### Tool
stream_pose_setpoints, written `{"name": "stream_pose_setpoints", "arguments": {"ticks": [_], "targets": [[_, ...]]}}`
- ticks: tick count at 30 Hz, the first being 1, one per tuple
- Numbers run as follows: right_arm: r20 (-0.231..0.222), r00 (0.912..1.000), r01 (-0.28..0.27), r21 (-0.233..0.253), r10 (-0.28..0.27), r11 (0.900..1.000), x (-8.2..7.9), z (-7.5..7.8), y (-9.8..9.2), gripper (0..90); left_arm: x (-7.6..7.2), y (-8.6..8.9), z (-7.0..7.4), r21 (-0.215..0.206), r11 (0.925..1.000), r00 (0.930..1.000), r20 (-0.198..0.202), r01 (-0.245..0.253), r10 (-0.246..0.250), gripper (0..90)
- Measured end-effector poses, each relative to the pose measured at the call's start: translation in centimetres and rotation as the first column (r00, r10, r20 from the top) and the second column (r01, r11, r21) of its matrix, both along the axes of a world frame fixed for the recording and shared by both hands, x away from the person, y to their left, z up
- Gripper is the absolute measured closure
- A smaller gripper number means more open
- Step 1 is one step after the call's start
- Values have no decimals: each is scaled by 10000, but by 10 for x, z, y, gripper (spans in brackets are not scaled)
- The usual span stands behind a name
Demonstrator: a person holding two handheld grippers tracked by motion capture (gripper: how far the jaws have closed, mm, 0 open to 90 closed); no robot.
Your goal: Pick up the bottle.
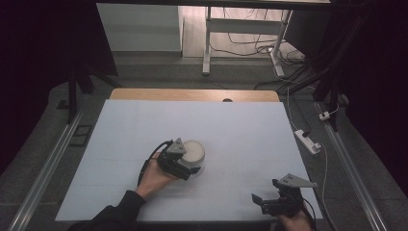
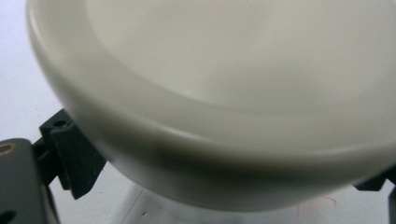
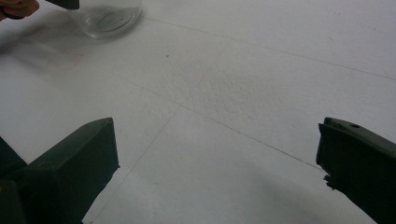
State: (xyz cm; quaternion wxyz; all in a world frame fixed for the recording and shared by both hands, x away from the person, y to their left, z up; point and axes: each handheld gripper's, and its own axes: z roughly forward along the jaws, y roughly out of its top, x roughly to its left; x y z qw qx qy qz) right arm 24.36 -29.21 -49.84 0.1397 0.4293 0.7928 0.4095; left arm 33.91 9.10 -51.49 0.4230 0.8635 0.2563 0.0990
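Cream lid (image 2: pixel 219 116) on clear glass jar (image 3: pixel 105 16), mid-table: left gripper (image 1: pixel 185 166) jaws bracket its rim; squeeze evenly, lift straight; right gripper (image 1: pixel 269 199) wide open, empty, near-right.

cream-white lid (image 1: pixel 193 152) on a clear glass jar (image 3: pixel 106 17), black grippers, pale grey-white table cover (image 1: pixel 240 130), light wooden far edge (image 1: pixel 192 94).

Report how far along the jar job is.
Done: the left gripper has reached the glass jar, its jaws either side of the white lid. In hand: gripping that lid; whether it is clamped is unclear. Left: the lid is not yet off. The right gripper waits open above the table.
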Motion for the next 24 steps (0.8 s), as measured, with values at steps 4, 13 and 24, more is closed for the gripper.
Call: {"name": "stream_pose_setpoints", "arguments": {"ticks": [4, 13, 24], "targets": [[5, 10000, -4, 3, 4, 10000, 0, 0, 0, 0, -1, 0, 1, 56, 10000, 10000, 51, -72, 71, 72], [13, 10000, 1, 41, -1, 10000, 0, 0, 0, 0, -3, 3, 6, -108, 9999, 10000, -57, -62, 62, 74], [19, 10000, 12, 66, -12, 10000, 0, 0, -1, 0, -14, 13, 22, -18, 9999, 9998, 172, -130, 130, 73]]}}
